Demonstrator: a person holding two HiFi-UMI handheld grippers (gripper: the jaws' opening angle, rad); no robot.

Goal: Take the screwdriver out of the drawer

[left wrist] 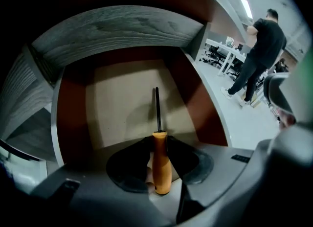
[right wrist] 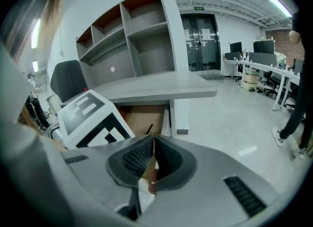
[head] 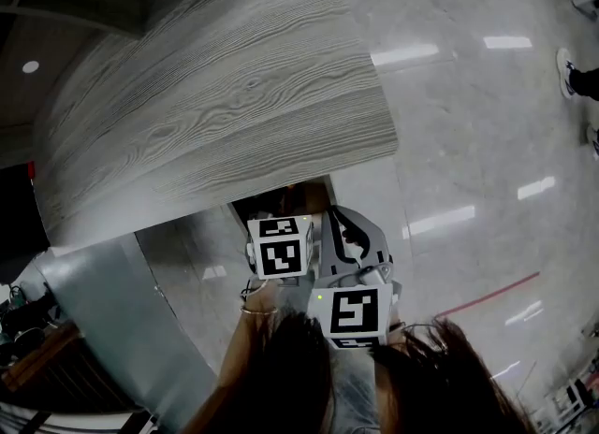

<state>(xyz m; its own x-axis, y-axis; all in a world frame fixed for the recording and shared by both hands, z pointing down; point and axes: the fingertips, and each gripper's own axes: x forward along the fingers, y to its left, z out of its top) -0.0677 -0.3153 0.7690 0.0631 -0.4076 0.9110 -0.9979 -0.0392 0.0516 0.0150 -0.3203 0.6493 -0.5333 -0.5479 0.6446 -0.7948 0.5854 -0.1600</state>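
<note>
A screwdriver (left wrist: 161, 165) with an orange handle and a thin dark shaft is clamped between the black pads of my left gripper (left wrist: 159, 142). Its shaft points forward over the open drawer (left wrist: 132, 108), which has a tan bottom and reddish-brown sides with nothing else in it. In the head view the left gripper (head: 281, 247) hangs in front of the drawer opening (head: 285, 200) under the grey wood-grain desk top (head: 225, 95). My right gripper (right wrist: 153, 138) is shut on nothing, just right of the left one. From there the shaft tip (right wrist: 149, 129) shows above the drawer.
A grey desk leg (right wrist: 178, 116) stands right of the drawer. Shelves (right wrist: 132, 35) rise behind the desk, and a grey chair (right wrist: 68, 79) is at its left. A person (left wrist: 259, 50) stands on the glossy floor (head: 468, 142) to the right, near office desks.
</note>
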